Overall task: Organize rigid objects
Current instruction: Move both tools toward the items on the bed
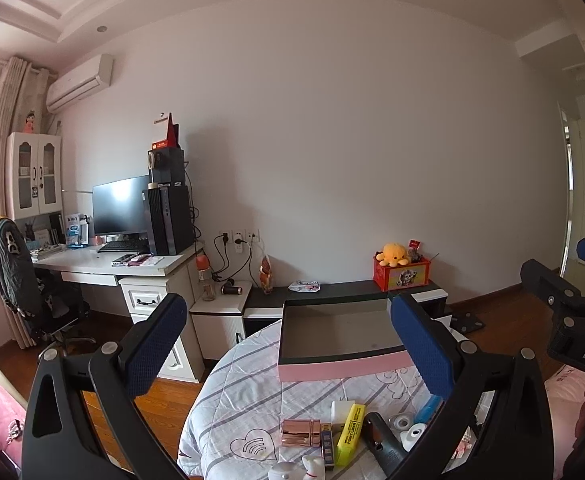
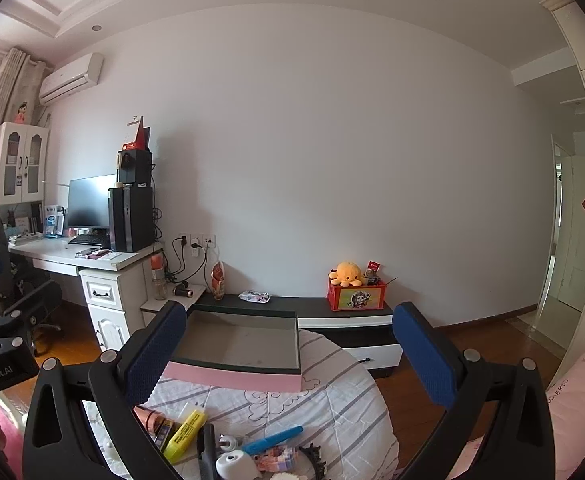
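Both grippers, the left gripper and the right gripper, are held up level over the bed, side by side, with their blue jaws wide apart and nothing between them. Under them, on the striped quilt, lie small things in a bunch: a yellow marker, a shiny pink case and a blue pen. A bit farther on sits the pink box, open on top, and behind it are the low cabinet and the wall.

Open pink box lies empty on the quilt behind scattered yellow highlighter and blue pen
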Tool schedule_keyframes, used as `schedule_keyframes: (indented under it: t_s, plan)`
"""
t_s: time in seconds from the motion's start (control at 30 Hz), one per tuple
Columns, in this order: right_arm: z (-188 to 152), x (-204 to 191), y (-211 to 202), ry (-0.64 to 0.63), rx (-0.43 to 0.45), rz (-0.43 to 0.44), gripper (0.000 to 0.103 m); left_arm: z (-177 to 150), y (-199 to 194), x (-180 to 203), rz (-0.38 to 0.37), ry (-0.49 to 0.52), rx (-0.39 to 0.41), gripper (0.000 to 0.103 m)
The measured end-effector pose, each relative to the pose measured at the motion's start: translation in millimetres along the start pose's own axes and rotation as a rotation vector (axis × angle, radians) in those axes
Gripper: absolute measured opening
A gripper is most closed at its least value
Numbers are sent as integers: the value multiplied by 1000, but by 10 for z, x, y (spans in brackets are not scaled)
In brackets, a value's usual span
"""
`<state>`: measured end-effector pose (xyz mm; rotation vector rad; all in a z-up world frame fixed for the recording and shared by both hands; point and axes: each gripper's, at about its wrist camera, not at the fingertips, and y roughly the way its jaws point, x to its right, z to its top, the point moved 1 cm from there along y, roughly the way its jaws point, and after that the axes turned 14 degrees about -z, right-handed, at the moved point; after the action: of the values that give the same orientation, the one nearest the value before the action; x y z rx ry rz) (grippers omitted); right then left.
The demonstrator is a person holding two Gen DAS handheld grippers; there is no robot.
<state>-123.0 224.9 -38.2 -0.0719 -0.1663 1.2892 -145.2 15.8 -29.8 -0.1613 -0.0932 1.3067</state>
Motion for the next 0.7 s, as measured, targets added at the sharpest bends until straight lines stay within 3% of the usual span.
schedule_keyframes:
  t_s: [0.7]
  plan:
    - [-134, 7, 304, -18, -68, -17, 103, -162, 321, -94, 10, -18, -69, 103]
